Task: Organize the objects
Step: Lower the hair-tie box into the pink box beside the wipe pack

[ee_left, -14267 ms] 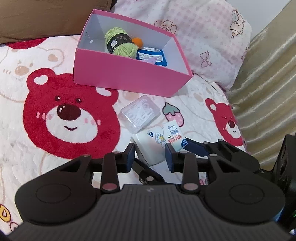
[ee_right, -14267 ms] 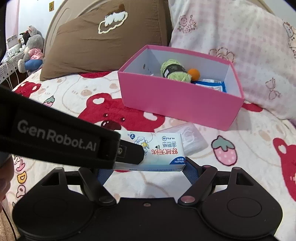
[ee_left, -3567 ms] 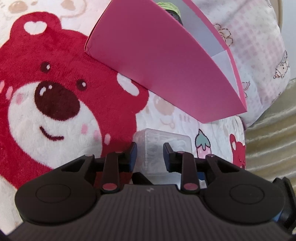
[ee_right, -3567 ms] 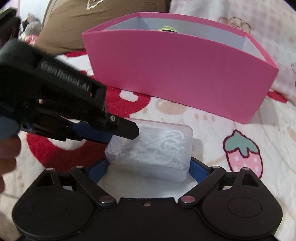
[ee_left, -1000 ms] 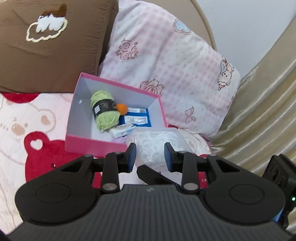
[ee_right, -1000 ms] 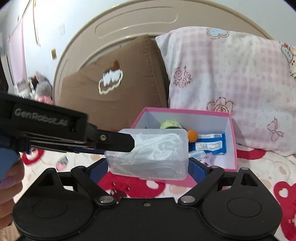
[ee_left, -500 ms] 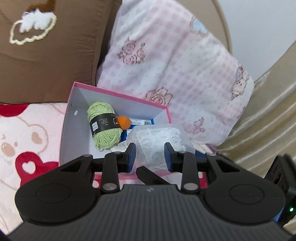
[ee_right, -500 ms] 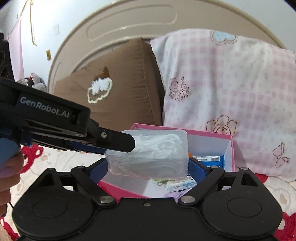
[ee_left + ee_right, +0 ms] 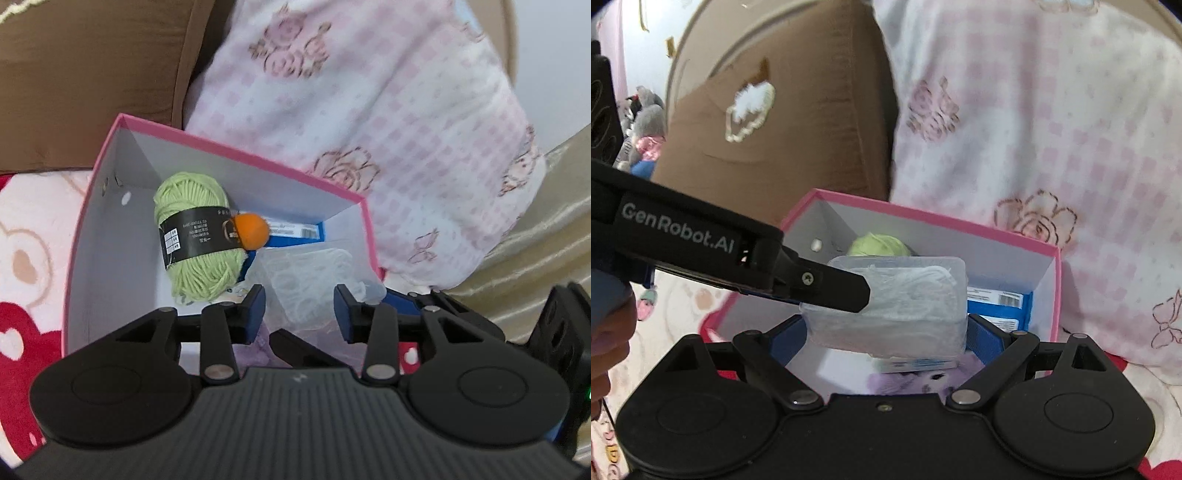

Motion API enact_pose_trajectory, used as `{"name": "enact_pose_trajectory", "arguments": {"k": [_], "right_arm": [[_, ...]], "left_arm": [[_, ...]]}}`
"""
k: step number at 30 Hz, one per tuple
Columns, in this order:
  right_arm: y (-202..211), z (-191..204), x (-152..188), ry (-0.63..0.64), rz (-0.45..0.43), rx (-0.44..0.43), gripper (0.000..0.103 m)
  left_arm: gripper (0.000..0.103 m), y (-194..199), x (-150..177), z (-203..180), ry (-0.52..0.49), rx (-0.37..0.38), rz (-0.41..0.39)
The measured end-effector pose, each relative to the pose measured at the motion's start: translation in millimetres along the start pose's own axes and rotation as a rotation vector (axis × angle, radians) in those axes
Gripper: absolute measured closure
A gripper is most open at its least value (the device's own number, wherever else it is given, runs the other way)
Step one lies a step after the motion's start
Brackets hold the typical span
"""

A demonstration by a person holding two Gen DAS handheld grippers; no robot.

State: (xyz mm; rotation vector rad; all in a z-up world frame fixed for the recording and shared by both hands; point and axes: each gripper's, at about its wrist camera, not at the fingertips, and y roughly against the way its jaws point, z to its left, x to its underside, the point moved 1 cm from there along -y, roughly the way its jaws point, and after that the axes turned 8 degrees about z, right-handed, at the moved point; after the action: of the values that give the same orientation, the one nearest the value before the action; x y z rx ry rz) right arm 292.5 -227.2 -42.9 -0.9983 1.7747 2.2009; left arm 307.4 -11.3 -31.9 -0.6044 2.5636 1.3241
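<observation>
A clear plastic box (image 9: 905, 302) of white picks hangs just above the open pink box (image 9: 923, 216). My right gripper (image 9: 886, 332) is shut on it, its blue pads against the two ends. My left gripper (image 9: 299, 310) straddles the same clear box (image 9: 306, 284); its jaws are opening and the pads stand slightly off the sides. Its finger (image 9: 831, 286) crosses the box's left corner in the right wrist view. Inside the pink box (image 9: 236, 147) lie a green yarn ball (image 9: 195, 236), an orange ball (image 9: 252, 230) and a blue packet (image 9: 295, 232).
A brown pillow (image 9: 783, 122) and a pink checked pillow (image 9: 1052, 129) press against the pink box's far side. A purple item (image 9: 916, 380) and a tissue pack lie on the box floor under the clear box. Gold curtain fabric (image 9: 535, 221) hangs at the right.
Both grippers have carried the clear box forward and down until it hangs over the pink box's inside. The left jaws have spread wider around it.
</observation>
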Motion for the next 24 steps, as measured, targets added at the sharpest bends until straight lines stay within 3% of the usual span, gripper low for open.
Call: {"name": "enact_pose_trajectory", "arguments": {"k": [9,14,19,24], "right_arm": [[-38,-30,4,-0.076,0.078,-0.094,0.008],[-55,-34,5,-0.081,0.108,-0.104,0.008],[-60,-32,8,-0.075,0.118,-0.113,0.008],[-65,-37,5,-0.104,0.116,-0.107,0.009]], "left_arm": [[0.065,-37,-5,15,-0.018,-0.011,0.043],[0.065,-53,-6,26,-0.006,-0.016,0.075],[0.066,-59,-9,41,0.007,0.041,0.115],[0.067,-72,-7,43,0.024,0.020,0.126]]}}
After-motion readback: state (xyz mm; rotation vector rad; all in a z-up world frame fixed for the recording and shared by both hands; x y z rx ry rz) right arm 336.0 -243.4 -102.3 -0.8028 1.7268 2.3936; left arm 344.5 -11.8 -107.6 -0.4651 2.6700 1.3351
